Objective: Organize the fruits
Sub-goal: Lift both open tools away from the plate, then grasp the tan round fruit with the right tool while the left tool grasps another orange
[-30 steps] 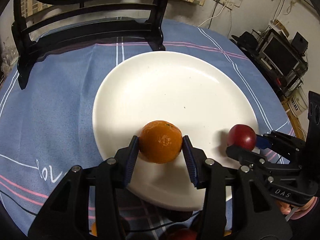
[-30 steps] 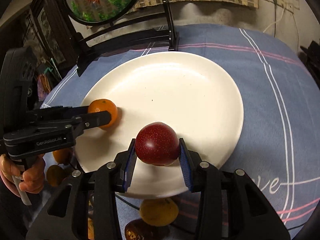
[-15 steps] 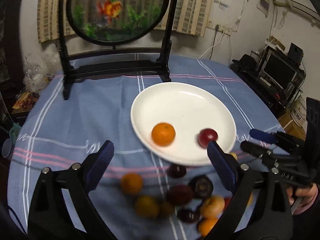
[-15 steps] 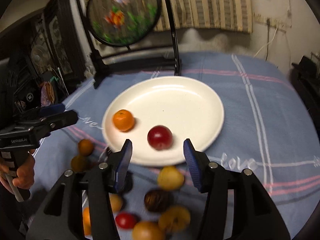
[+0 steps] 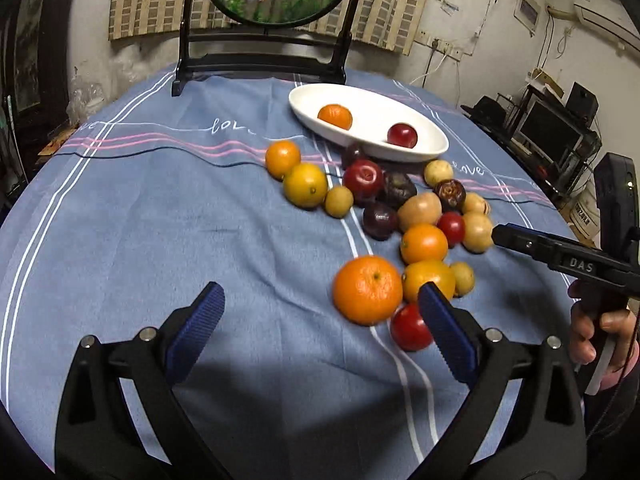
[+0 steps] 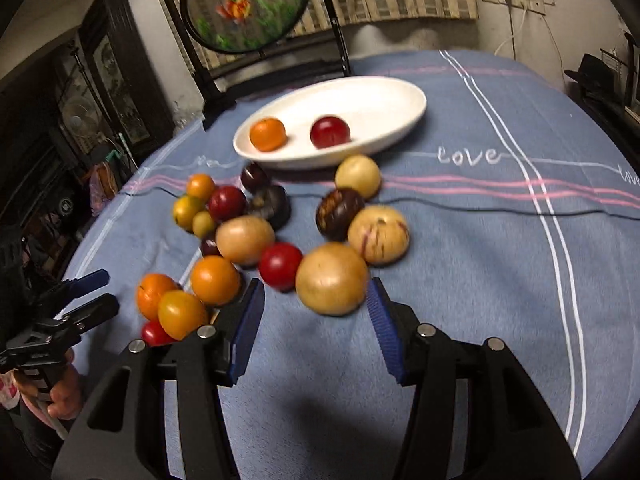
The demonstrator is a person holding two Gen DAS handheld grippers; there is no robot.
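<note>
Loose fruits [image 5: 400, 216] in orange, red, purple and tan cluster on the table [image 5: 160, 220] beside the plate [image 5: 424, 152]. Left gripper [image 5: 320, 312] spread wide, empty; right gripper [image 6: 316, 312] parted, empty.

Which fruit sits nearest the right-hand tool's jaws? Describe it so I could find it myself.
Start at the white plate, then come down through the heap of fruit on the blue cloth. At the heap's near edge lies a big tan round fruit, plain-skinned, unlike the purple-streaked pale one behind it.
</note>
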